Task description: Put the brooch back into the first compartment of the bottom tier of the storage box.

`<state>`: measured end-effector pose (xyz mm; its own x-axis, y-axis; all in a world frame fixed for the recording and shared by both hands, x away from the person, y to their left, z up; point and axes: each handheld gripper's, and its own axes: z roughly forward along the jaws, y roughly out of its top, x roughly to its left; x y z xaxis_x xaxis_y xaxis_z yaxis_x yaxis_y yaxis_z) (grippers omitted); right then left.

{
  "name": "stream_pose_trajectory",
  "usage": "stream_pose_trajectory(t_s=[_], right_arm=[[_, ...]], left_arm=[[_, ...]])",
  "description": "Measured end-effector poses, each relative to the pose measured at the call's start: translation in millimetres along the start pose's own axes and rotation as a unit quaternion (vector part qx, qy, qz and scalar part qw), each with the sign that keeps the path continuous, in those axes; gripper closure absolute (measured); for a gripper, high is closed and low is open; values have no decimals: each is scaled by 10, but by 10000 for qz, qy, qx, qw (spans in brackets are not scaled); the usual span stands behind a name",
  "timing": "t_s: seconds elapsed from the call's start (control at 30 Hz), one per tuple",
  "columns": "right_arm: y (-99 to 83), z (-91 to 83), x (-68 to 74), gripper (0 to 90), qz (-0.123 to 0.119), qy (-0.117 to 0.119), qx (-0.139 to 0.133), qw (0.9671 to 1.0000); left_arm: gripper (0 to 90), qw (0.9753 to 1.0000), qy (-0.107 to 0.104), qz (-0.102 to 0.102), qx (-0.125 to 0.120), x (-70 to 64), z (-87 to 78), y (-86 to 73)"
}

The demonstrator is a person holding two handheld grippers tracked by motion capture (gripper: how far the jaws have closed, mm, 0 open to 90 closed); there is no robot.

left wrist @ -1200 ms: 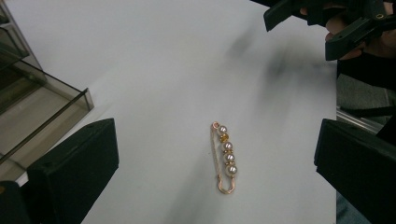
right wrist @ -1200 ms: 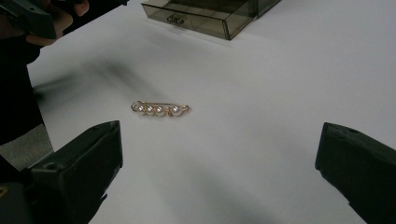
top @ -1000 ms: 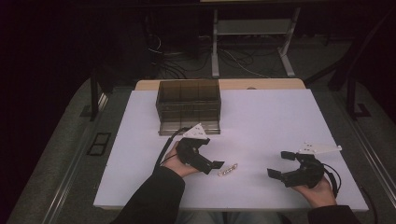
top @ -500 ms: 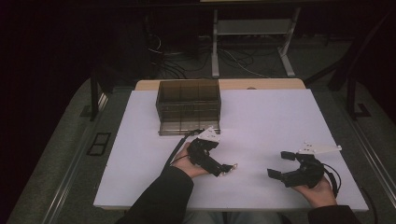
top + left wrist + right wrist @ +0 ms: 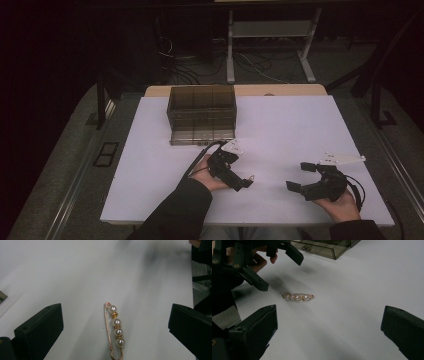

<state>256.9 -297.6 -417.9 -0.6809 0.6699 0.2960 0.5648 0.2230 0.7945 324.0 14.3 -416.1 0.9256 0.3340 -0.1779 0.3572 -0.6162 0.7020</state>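
A gold safety pin strung with several pearls (image 5: 115, 332) lies flat on the white table (image 5: 280, 130). In the high view the pin (image 5: 251, 177) is just at the tip of my left gripper (image 5: 244, 182). That gripper hovers low over the pin, open, its jaws wide on either side and touching nothing. The right gripper view shows the pin (image 5: 297, 296) lying sideways, with the left gripper (image 5: 280, 272) above and left of it. My right gripper (image 5: 298, 176) is open and holds nothing, off to the pin's right near the front edge.
A smoky see-through drawer box (image 5: 202, 114) stands at the back of the table, left of centre, and its corner shows in the right gripper view (image 5: 329, 248). Dark floor with cables and a stand lies beyond the table's far edge.
My left gripper has moved right and slightly toward the front edge, from beside the pin to over it, jaws now straddling the pin. The right gripper and the pin have stayed put.
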Motion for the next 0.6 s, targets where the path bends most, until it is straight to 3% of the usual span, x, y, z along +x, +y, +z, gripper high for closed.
stream_pose_trajectory(t_s=[0.17, 0.27, 0.33, 0.6], right_arm=[[0, 3, -4, 3, -25, -3, 2, 10000], [0, 3, -4, 3, -26, -2, 4, 10000], [-1, 3, -3, 3, -26, -1, 4, 10000], [-2, 4, -5, 3, -27, 3, 12, 10000]], left_arm=[[0, 9999, -10, 10, 122, -4, 76, -2], [0, 9995, 11, 166, 280, 14, 104, 4], [0, 9995, 23, 104, 287, 7, 128, 1], [0, 9987, 21, 164, 487, 17, 191, -10]])
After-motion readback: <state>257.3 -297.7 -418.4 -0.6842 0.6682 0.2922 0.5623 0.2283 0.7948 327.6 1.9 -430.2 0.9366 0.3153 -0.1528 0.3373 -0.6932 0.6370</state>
